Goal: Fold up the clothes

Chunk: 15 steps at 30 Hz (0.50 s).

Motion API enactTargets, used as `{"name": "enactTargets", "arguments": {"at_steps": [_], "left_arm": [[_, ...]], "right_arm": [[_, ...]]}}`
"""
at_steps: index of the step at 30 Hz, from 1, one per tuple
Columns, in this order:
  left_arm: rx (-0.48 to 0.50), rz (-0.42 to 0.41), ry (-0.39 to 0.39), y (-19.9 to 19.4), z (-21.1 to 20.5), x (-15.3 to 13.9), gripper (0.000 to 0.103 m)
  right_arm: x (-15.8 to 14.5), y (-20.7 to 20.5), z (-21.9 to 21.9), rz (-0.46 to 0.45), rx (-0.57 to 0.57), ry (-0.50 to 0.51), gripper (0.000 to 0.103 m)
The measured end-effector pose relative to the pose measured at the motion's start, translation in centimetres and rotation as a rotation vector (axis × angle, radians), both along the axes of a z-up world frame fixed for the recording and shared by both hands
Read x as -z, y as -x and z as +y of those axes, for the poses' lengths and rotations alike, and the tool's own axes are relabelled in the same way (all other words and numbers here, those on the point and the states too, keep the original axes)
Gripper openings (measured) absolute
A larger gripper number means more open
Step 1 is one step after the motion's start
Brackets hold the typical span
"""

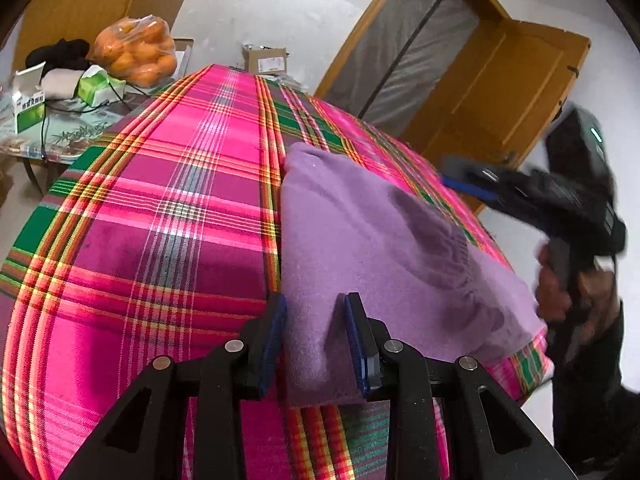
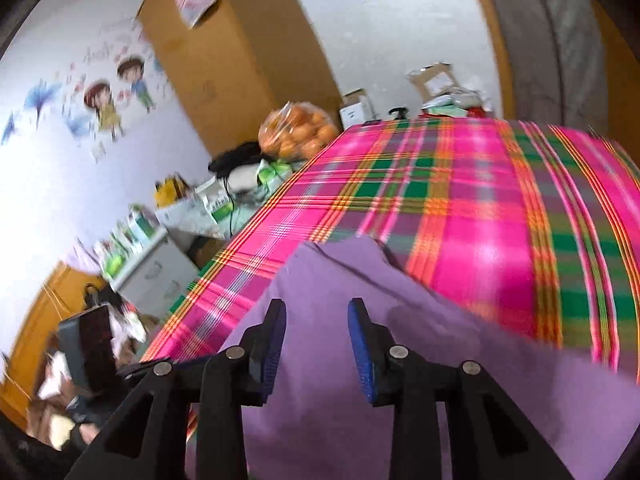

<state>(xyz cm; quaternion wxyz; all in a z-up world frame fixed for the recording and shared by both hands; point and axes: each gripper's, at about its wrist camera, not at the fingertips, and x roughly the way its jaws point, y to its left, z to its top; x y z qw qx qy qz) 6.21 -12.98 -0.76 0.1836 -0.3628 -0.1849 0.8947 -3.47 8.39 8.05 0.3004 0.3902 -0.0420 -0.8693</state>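
The plaid-covered surface, pink with green and orange stripes, fills most of both views; whether a bed or a bench lies under the cloth cannot be told. Most of it lies bare to the left and beyond, leaving plenty of room to spread or turn the work, while its right and near edges drop off close by. On it, near that right edge, lies the purple garment, already gathered into a thick, several-layered bundle, so I judge the folding well along, with perhaps a last fold or smoothing left. The left tool has its blue pads partly open astride the garment's near corner; whether they pinch cannot be told. The right tool hangs above the cloth, jaws parted, gripping nothing
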Motion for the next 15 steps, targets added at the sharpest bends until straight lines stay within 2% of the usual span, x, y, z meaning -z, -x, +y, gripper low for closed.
{"name": "enactTargets", "arguments": {"at_steps": [3, 6, 11, 12, 13, 15], "left_arm": [[-0.002, 0.004, -0.013, 0.1, -0.1, 0.1, 0.021], [0.003, 0.004, -0.025, 0.3, -0.4, 0.3, 0.018], [0.016, 0.005, -0.028, 0.5, -0.6, 0.4, 0.016], [0.019, 0.005, -0.027, 0.5, -0.6, 0.3, 0.015], [0.022, 0.006, -0.025, 0.5, -0.6, 0.3, 0.015], [0.029, 0.009, -0.019, 0.5, -0.6, 0.3, 0.013]], "right_arm": [[0.6, 3.1, -3.0, -0.028, -0.047, -0.069, 0.033], [2.2, 6.3, -5.3, -0.074, -0.078, -0.127, 0.033], [5.1, 10.4, -7.4, -0.179, -0.093, -0.126, 0.032], [5.3, 10.7, -7.5, -0.190, -0.104, -0.117, 0.030], [5.5, 10.8, -7.6, -0.199, -0.118, -0.108, 0.014], [5.7, 11.1, -7.7, -0.209, -0.130, -0.092, 0.008]]}}
